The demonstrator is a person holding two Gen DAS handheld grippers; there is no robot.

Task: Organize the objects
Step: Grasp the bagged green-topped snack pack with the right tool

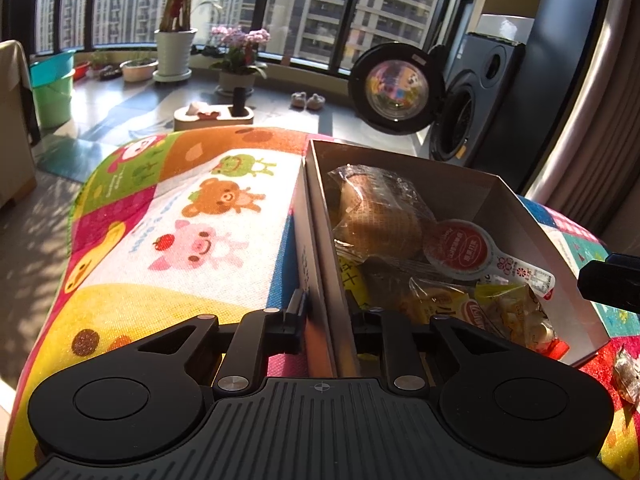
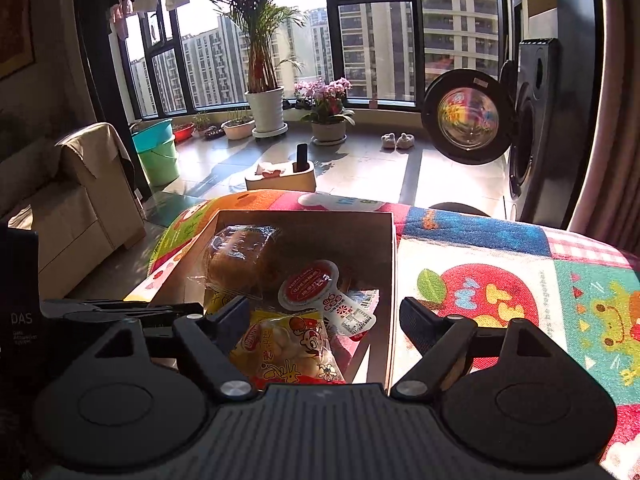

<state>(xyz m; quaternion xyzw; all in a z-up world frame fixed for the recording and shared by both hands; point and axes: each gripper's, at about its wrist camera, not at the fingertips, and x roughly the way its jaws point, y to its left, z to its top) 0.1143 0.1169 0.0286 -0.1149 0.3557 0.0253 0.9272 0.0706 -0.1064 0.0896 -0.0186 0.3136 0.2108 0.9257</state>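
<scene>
An open cardboard box (image 1: pixel 460 172) (image 2: pixel 304 216) stands on a table under a cartoon-print cloth (image 1: pixel 200 220). Inside lie wrapped bread (image 1: pixel 376 208) (image 2: pixel 240 256), a red-lidded jelly cup (image 1: pixel 460 248) (image 2: pixel 308 284) and a yellow snack packet (image 1: pixel 508 312) (image 2: pixel 288 344). My left gripper (image 1: pixel 326 308) is shut on the box's left wall, one finger inside and one outside. My right gripper (image 2: pixel 326 316) is open and straddles the box's right wall; it holds nothing, and the yellow packet lies below the gap. One of its fingers (image 1: pixel 608 280) shows at the right edge of the left wrist view.
A small wrapped candy (image 1: pixel 628 376) lies on the cloth right of the box. Beyond the table's far edge are a tissue holder (image 2: pixel 280 174) on the floor, potted plants (image 2: pixel 266 112), buckets (image 2: pixel 158 152) and a washing machine with its door (image 2: pixel 466 116) open. A beige sofa (image 2: pixel 80 200) stands left.
</scene>
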